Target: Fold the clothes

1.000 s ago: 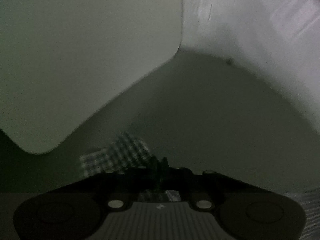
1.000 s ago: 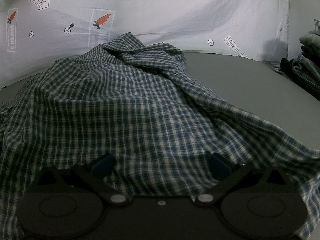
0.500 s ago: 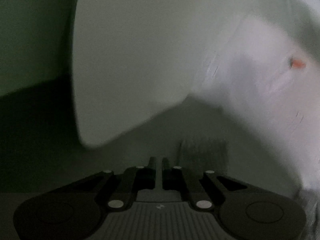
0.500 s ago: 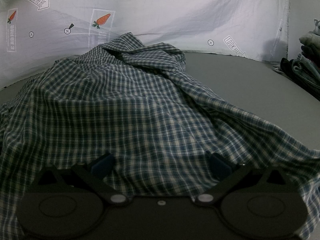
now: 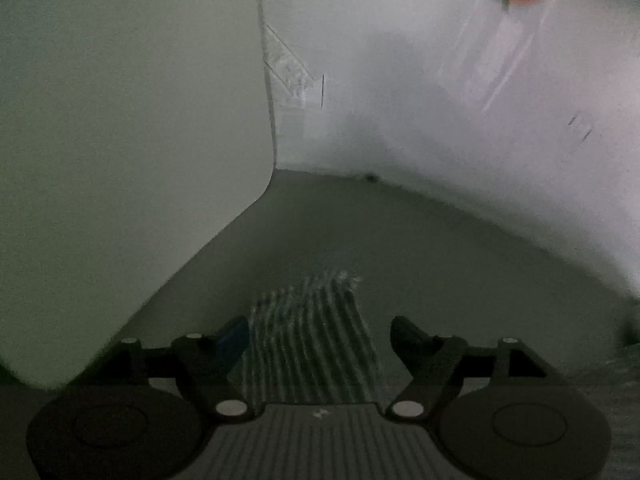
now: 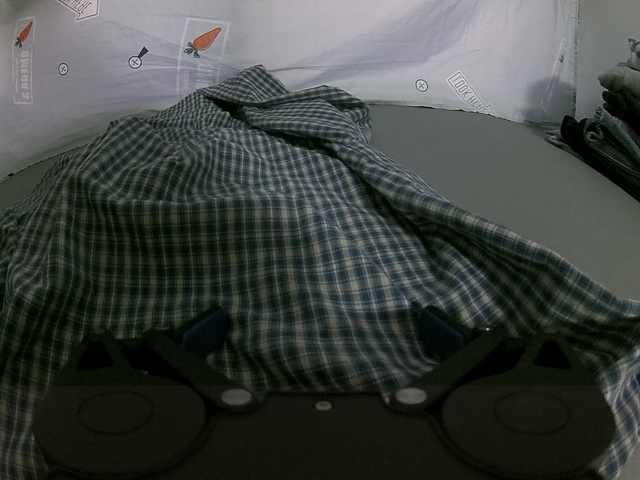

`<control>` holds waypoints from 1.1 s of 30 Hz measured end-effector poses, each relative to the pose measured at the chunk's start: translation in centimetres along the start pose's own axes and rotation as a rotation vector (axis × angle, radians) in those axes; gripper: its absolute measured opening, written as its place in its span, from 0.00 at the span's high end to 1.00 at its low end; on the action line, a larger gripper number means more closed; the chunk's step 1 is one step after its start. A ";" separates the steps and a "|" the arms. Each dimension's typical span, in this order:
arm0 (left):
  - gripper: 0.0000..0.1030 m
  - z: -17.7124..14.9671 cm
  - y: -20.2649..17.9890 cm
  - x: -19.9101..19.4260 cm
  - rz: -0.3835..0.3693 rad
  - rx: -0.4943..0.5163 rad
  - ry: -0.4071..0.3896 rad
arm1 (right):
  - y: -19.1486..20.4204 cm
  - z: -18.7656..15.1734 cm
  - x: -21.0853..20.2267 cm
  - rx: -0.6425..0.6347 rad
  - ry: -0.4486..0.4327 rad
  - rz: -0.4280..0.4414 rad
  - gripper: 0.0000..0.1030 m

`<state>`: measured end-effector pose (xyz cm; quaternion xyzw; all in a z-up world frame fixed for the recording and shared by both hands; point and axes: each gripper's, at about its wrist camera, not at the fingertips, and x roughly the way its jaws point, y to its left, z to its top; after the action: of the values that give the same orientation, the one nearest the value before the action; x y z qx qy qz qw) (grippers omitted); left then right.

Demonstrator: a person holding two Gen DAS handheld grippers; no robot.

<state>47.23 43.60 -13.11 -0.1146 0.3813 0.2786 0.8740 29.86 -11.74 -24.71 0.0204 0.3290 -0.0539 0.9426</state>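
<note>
left gripper [image 5: 318,334]: black two-finger gripper at the bottom of the left wrist view; its jaws are opening, spread with a blurred strip of checked cloth between them, the pads not pressing on it.
right gripper [image 6: 320,330]: black two-finger gripper low in the right wrist view; fingers spread wide, their tips lying on or tucked into the near edge of the cloth, pinching nothing.
blue-and-white checked cotton shirt [image 6: 256,216]: lies crumpled in a wide heap on the tabletop, spreading from just in front of the right gripper back to the hanging sheet; in the left wrist view only a narrow blurred piece shows.
grey tabletop [image 6: 480,160]: flat, bare to the right of the shirt.
pile of dark and grey folded clothes [image 6: 608,136]: at the far right edge of the tabletop, well apart from the shirt.
pale panel with a rounded corner [image 5: 128,140]: fills the left of the left wrist view.
white sheet printed with carrots and arrows [image 6: 320,28]: hangs as a backdrop along the far edge of the tabletop.
</note>
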 end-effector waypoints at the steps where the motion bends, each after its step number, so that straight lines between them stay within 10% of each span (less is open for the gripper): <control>1: 0.33 0.4 -0.2 1.1 0.017 0.003 0.015 | 0.0 0.0 0.0 0.000 0.000 0.000 0.00; 2: 0.42 0.6 -0.1 2.0 0.022 -0.015 0.031 | 0.0 0.0 0.0 0.000 0.000 0.000 0.00; 4: 0.94 1.1 0.2 3.4 0.025 -0.059 0.054 | 0.0 0.0 0.0 0.000 0.000 0.000 0.00; 9: 0.93 2.3 2.7 -1.7 -0.133 -0.176 -0.132 | 0.1 0.1 0.1 0.000 0.000 -0.001 0.00; 15: 0.86 -1.6 9.0 -9.0 -0.260 -0.328 -0.309 | 0.0 0.1 0.1 0.000 0.000 0.000 0.00; 23: 0.67 -13.7 16.6 -8.2 0.037 -0.524 0.033 | 0.0 0.1 0.1 0.000 0.000 0.000 0.00; 33: 0.25 -11.4 13.7 -9.2 0.035 -0.432 -0.012 | 0.0 0.1 0.2 0.001 0.000 0.001 0.00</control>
<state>27.38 46.48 -13.98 -0.2908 0.3093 0.3698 0.8265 30.03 -11.79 -24.72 0.0211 0.3289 -0.0536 0.9426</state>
